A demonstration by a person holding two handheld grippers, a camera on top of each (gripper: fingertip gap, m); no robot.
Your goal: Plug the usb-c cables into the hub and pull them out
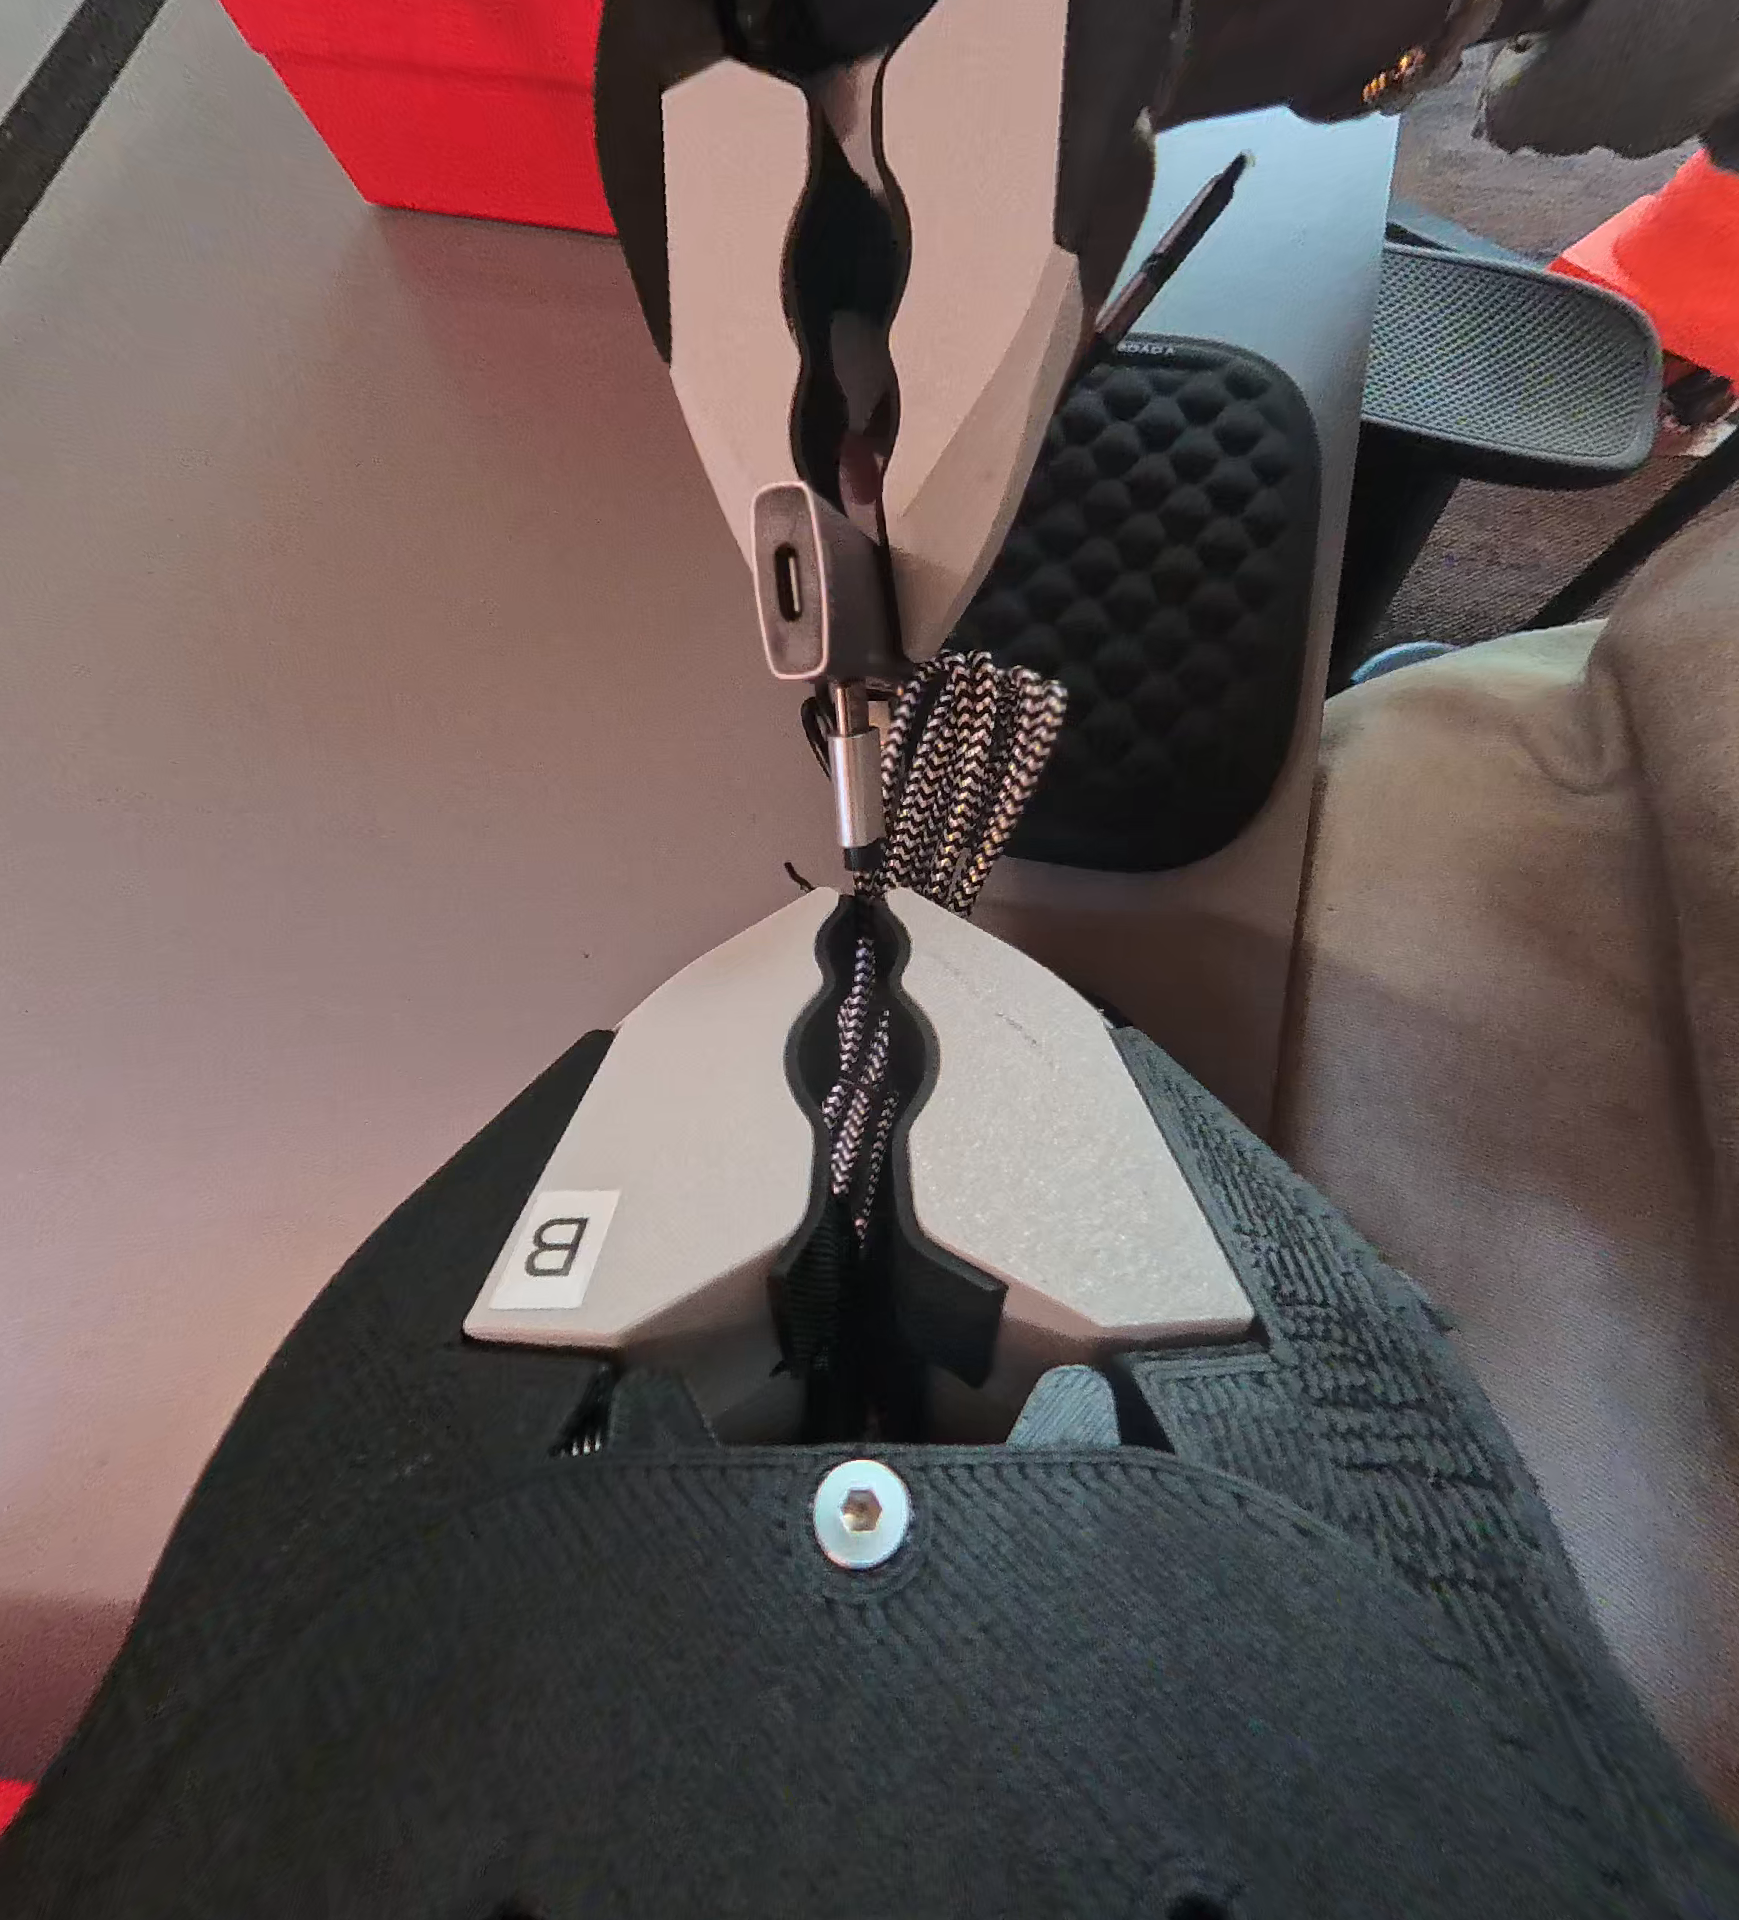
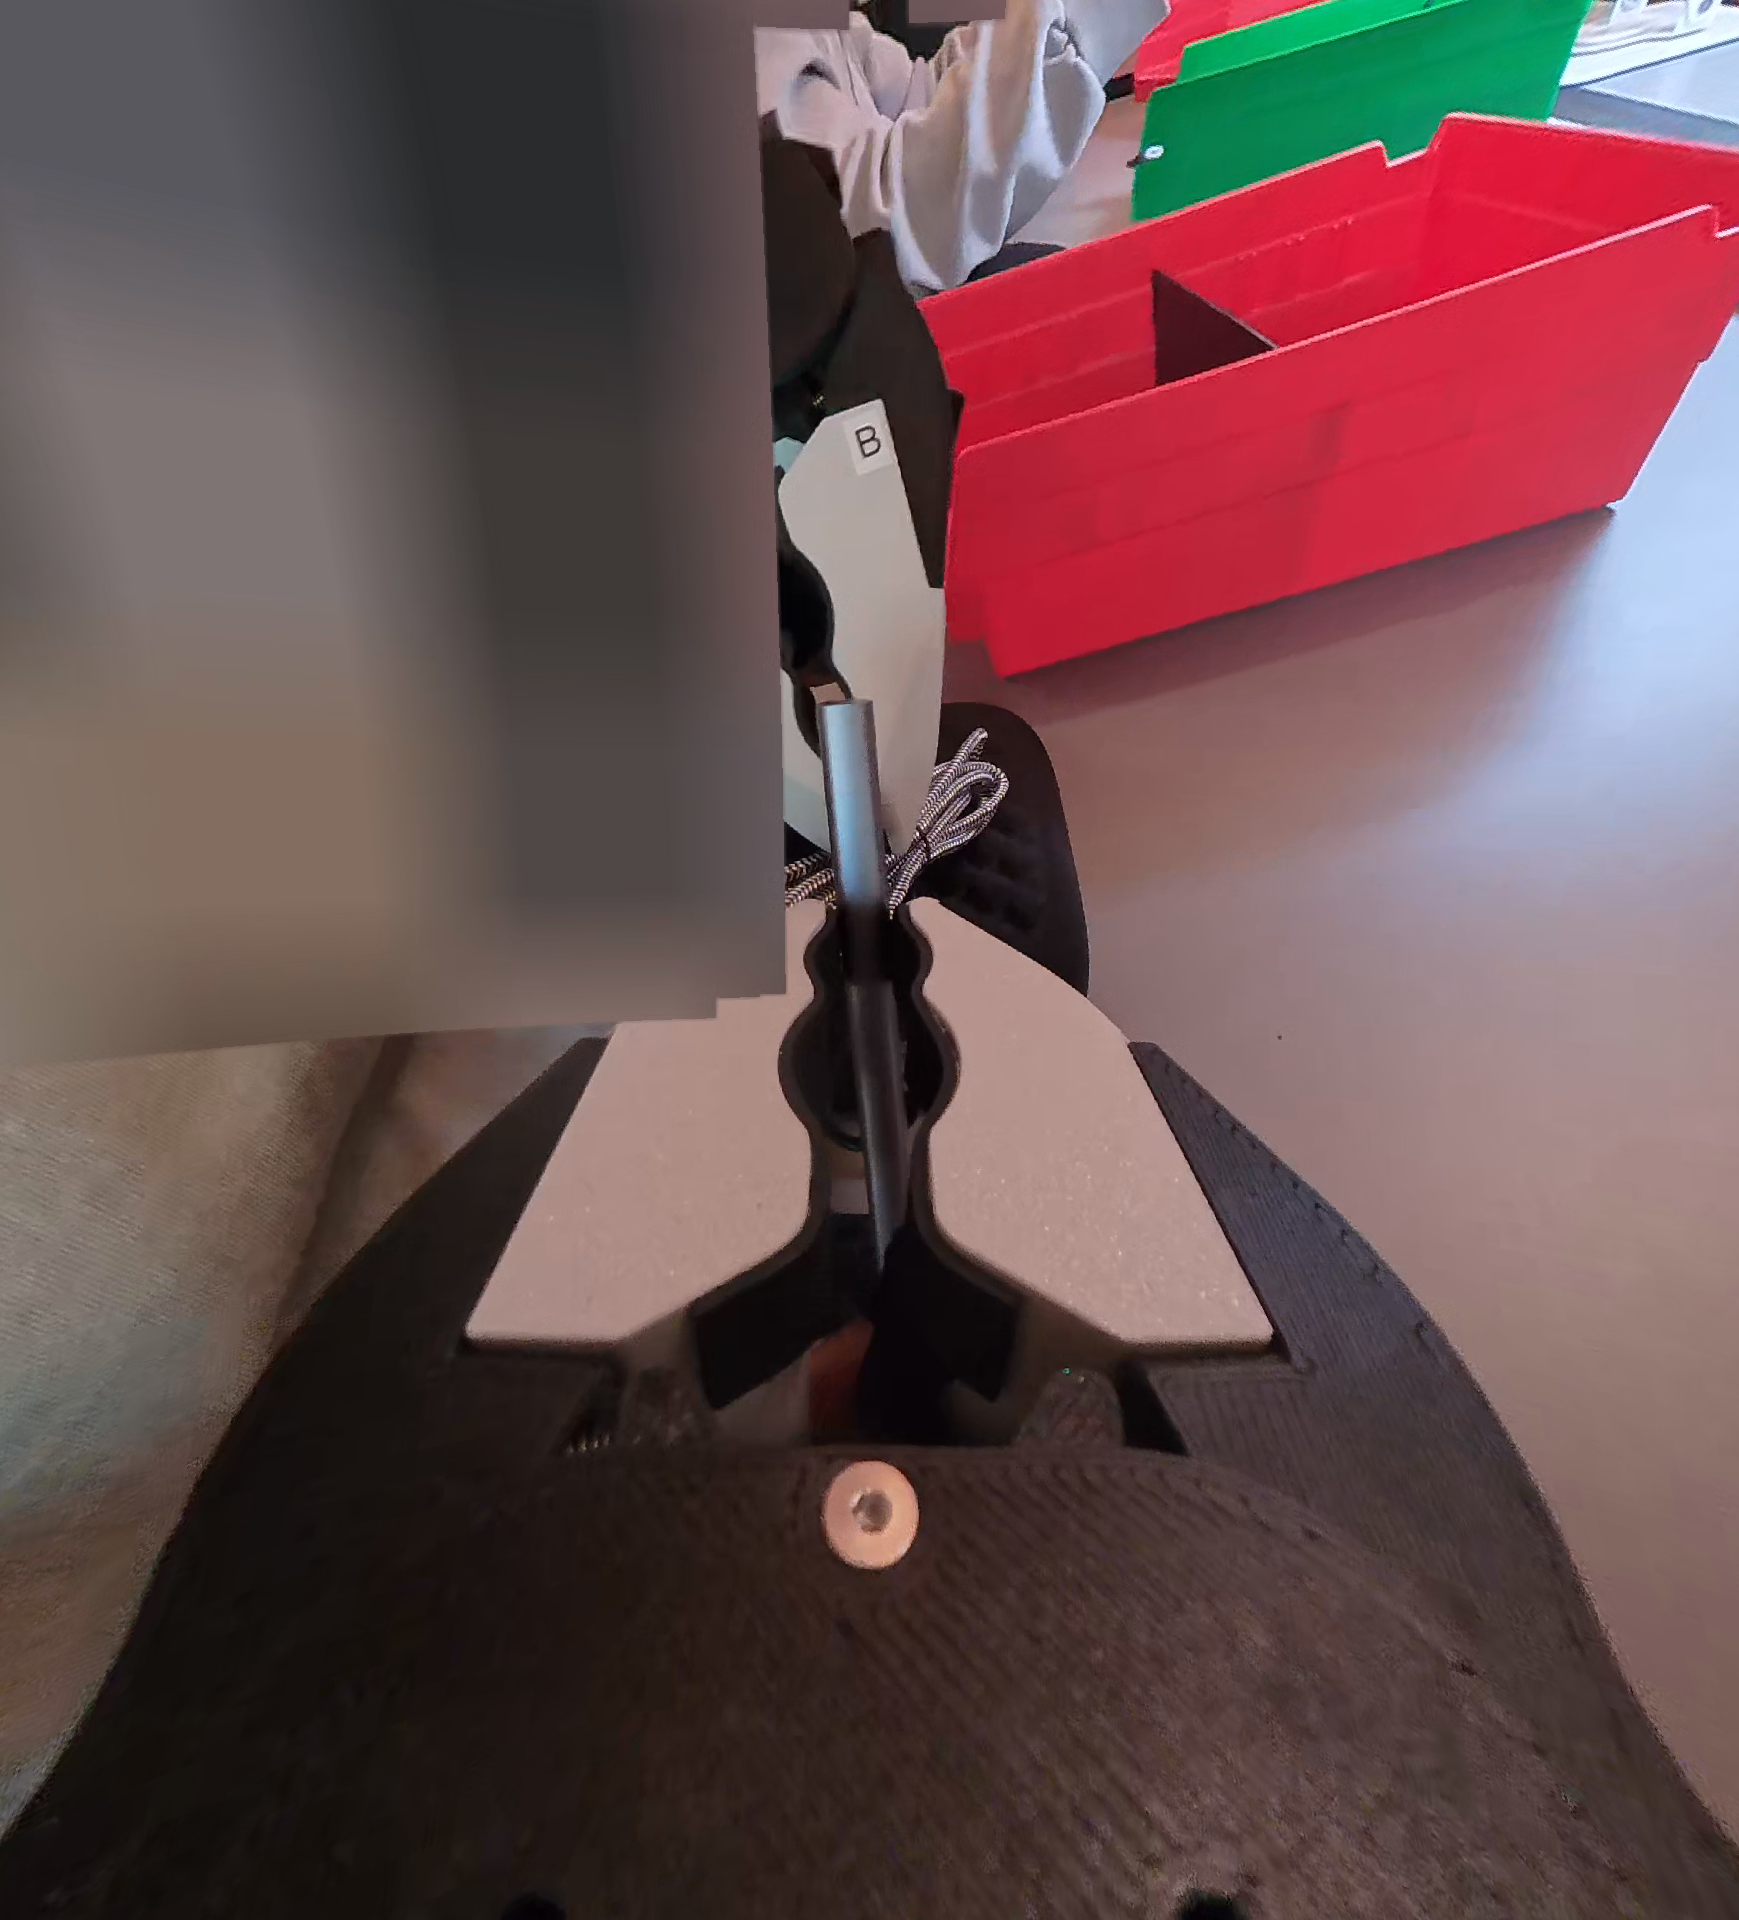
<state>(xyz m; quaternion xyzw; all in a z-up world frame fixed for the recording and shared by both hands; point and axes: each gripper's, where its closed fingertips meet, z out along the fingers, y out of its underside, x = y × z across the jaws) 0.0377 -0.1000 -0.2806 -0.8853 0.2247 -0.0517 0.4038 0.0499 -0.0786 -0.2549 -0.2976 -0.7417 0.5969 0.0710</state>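
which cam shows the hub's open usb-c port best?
Left wrist view. The hub, pinched in the right gripper, turns its end face to the lens, so the empty port reads clearly, with the braided cable's plug just below. The right wrist view shows only the hub's thin edge; the port is hidden.

Counts, both views: 2 tongs – left tongs (image 1: 860, 904) at 6 o'clock, right tongs (image 1: 870, 623) at 12 in left wrist view. 1 hub (image 1: 808, 582), grey, w/ 1 open port facing the camera. 1 braided cable bundle (image 1: 958, 779), 1 silver plug (image 1: 852, 790) at the hub's lower edge. 1 black padded pouch (image 1: 1156, 623) at 2 o'clock. Bins in right wrist view: 2 red (image 2: 1312, 447), 1 green (image 2: 1353, 83), at 1–2 o'clock. 1 surface (image 1: 325, 727).
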